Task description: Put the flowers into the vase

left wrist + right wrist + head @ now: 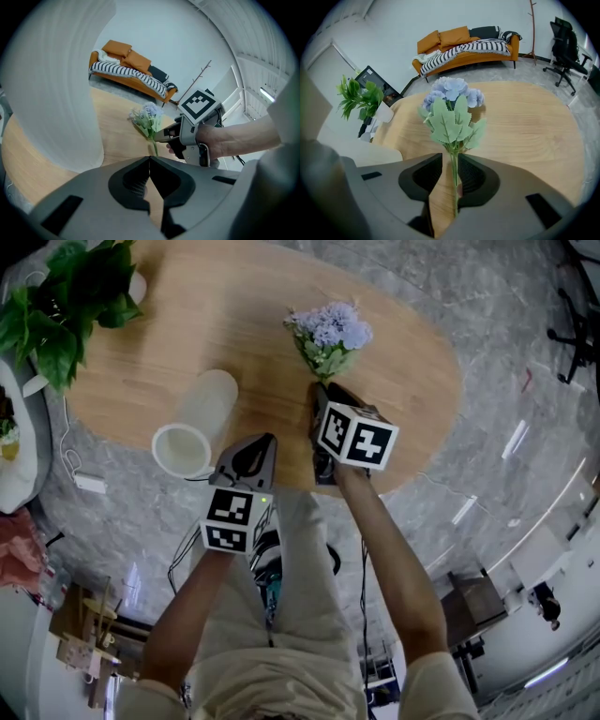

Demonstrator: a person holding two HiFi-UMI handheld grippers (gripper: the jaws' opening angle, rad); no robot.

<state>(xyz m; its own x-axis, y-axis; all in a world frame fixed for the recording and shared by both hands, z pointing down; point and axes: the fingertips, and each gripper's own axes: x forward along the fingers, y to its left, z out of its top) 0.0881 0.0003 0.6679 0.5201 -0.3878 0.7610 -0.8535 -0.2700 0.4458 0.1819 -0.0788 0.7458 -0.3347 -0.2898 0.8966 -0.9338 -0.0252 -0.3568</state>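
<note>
1. Right gripper [450, 159] clamps the flowers [450, 101] by the stem over the table [412, 362]; left gripper [150, 160] is closed, empty.
2. Vase [199, 418] sits left, at the near edge.
3. Oval wood tabletop, grey marble floor [525, 334], orange sofa [464, 51] far.

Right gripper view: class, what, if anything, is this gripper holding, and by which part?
The right gripper holds the blue flowers by the thin green stem, below the leaves.
</note>
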